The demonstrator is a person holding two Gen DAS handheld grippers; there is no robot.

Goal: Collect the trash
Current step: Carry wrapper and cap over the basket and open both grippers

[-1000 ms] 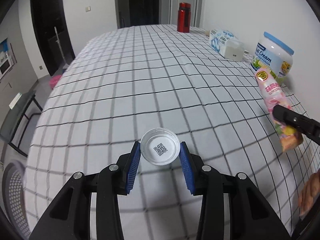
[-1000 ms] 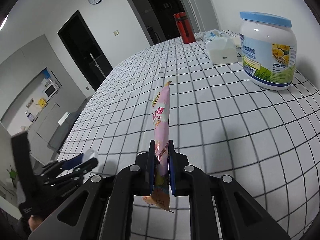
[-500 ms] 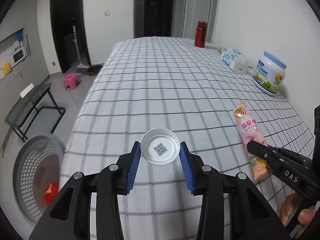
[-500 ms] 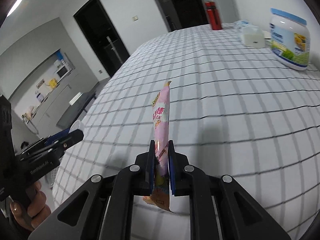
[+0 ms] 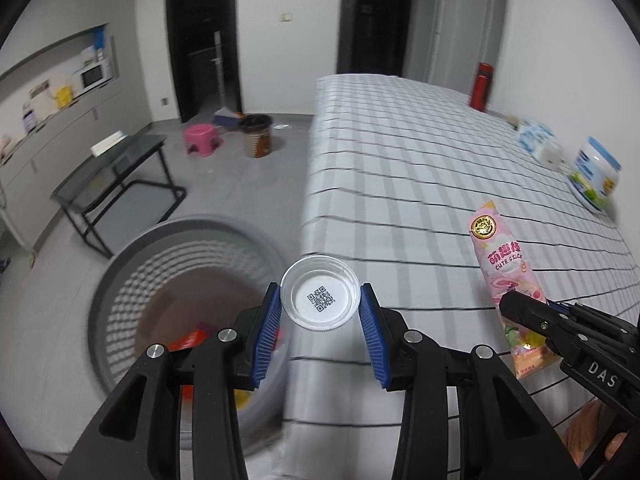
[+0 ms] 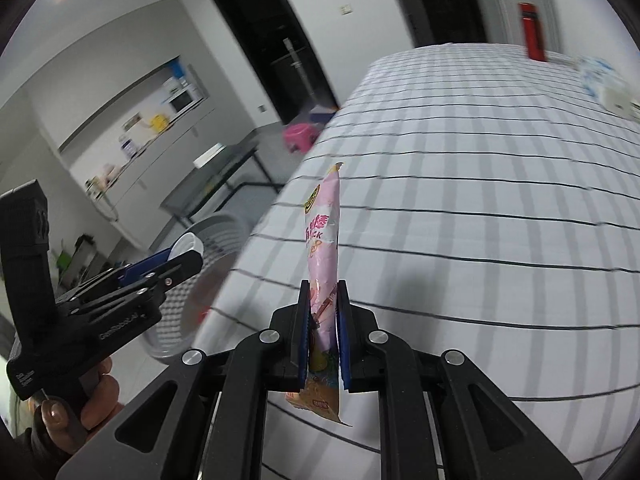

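Item 1: left claw (image 5: 320,312). A shallow clear plastic lid (image 5: 320,298) with a QR code inside is being pinched flat between the 2 blue pads (image 5: 267,336), which are touching only its rim on opposite sides. It is being held over the near left edge of the worktop (image 5: 420,184), at the right rim of the grey mesh bin (image 5: 120,280) standing on the floor to the left.

Item 2: right claw (image 6: 323,332). A pink snack wrapper (image 6: 325,248) is being squeezed low on its body between pads pressed almost together, its long upper end standing free and its crumpled bottom hanging below the jaws. It is being carried over the checked cloth, to the right of the bin and not yet above it.

Item 3: bin contents. Red and yellow scraps are being seen at the bottom, blurred.

Risks, as judged:
- The lid is being gripped on a thin, slick rim; it is likely being held with little margin, so a twist could let it pop out early and land on the cloth or floor.
- A release here is judged marginal, since the lid is sitting at the bin's rim, not its middle; bouncing off the rim is being risked.
- The wrapper is light and floppy; clinging to a pad or drifting wide of the bin is being risked on release.
- The 2 claws are being brought toward 1 opening, so a clash is possible.
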